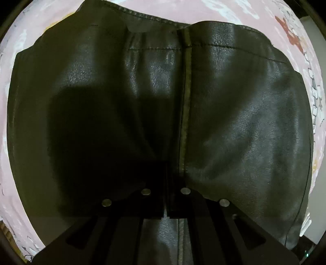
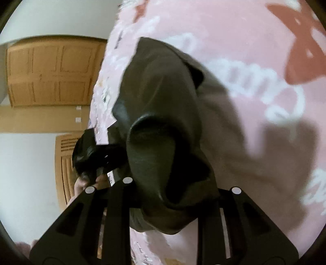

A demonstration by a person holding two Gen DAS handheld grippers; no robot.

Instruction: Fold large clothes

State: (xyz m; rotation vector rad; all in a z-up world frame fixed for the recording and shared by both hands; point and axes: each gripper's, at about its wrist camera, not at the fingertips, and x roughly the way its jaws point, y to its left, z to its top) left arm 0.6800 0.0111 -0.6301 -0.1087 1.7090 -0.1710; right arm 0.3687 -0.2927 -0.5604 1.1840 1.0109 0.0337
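Left wrist view: the left tool [image 1: 166, 183] is clenched on the black leather jacket [image 1: 234, 126], pinching a fold beside a long seam [image 1: 186, 114] that runs straight away from it. The jacket lies spread on a pink printed bedsheet [image 1: 264, 14]. In the right wrist view, the right tool [image 2: 175, 195] grips a bunched, lifted end of the jacket [image 2: 159, 97] above the sheet. The leather looks shiny, grainy and stiff. Both tools hold it, so either could start the fold.
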